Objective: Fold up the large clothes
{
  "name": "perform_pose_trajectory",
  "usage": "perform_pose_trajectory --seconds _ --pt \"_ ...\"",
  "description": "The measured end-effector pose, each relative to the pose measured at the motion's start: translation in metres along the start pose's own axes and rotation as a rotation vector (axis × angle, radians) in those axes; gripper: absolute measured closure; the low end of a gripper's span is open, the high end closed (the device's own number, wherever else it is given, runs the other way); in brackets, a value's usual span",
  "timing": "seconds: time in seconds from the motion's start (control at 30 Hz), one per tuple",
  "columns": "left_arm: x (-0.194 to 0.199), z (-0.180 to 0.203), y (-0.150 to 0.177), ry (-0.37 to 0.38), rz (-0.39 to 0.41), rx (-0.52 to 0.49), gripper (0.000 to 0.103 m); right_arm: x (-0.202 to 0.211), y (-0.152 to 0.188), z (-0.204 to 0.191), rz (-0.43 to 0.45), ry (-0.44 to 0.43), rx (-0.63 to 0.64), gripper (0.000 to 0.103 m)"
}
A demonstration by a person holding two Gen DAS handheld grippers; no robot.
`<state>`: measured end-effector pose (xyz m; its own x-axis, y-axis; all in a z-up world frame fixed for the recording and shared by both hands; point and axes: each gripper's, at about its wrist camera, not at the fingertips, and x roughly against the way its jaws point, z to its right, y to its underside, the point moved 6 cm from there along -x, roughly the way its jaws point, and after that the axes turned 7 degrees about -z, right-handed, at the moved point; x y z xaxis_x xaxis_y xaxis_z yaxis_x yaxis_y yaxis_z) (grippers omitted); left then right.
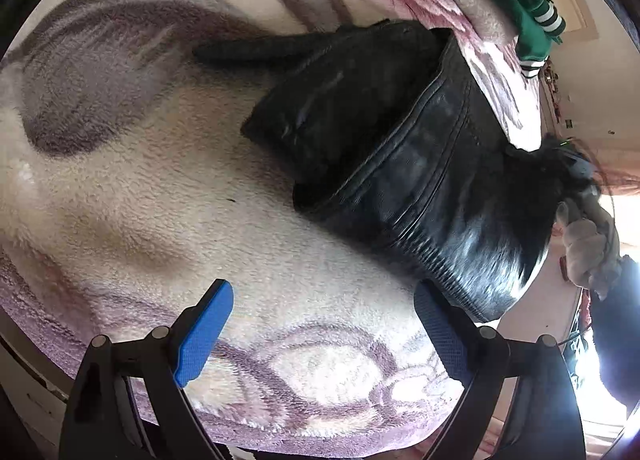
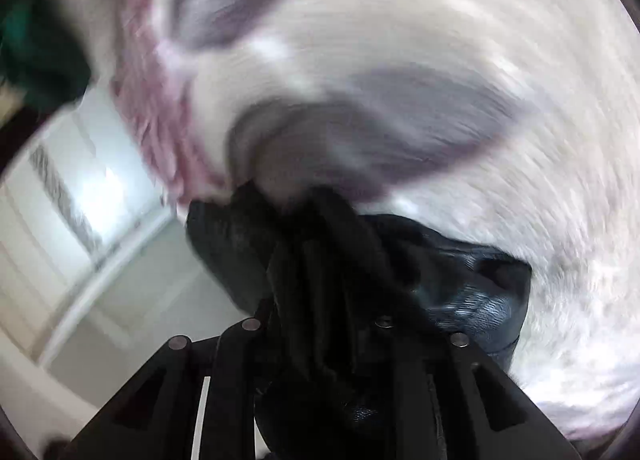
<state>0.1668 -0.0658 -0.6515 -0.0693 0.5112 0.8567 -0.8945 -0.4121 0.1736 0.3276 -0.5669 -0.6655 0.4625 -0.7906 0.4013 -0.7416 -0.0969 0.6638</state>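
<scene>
Black leather jacket (image 1: pixel 400 148) lying on a cream and purple patterned fleece blanket (image 1: pixel 168 196), one end lifted by the right tongs.

The left tongs (image 1: pixel 324 332) hover over the blanket with their blue-padded fingers (image 1: pixel 204 332) spread wide and nothing between them, just beside the jacket's ribbed hem. In the blurred right wrist view, the right tongs (image 2: pixel 320 260) are clamped on a bunched fold of the jacket, dark material filling the gap between the fingers. A green garment with white stripes (image 1: pixel 520 0) lies at the blanket's far edge. A gloved hand (image 1: pixel 588 248) grips the right tool.
</scene>
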Motion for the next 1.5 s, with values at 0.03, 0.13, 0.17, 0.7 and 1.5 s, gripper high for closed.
perform_pose_trajectory --seconds 0.03,0.13,0.17,0.7,1.5 --pt "0.001 -0.001 0.0 0.0 0.002 -0.003 0.011 0.007 0.004 -0.012 0.012 0.049 0.063 0.064" --pt "0.001 -0.005 0.003 0.014 -0.002 0.005 0.011 0.035 0.016 -0.041 0.1 0.157 0.181 0.018" --pt "0.001 -0.006 0.004 0.02 -0.004 0.008 0.011 0.051 0.023 -0.048 0.144 0.191 0.207 0.017" --pt "0.004 0.011 0.012 0.02 0.004 -0.052 0.011 0.004 0.065 -0.007 0.085 -0.208 0.037 0.066" --pt "0.02 0.048 -0.028 0.003 0.047 -0.116 0.012 0.052 0.116 -0.031 0.71 0.539 0.429 0.076"
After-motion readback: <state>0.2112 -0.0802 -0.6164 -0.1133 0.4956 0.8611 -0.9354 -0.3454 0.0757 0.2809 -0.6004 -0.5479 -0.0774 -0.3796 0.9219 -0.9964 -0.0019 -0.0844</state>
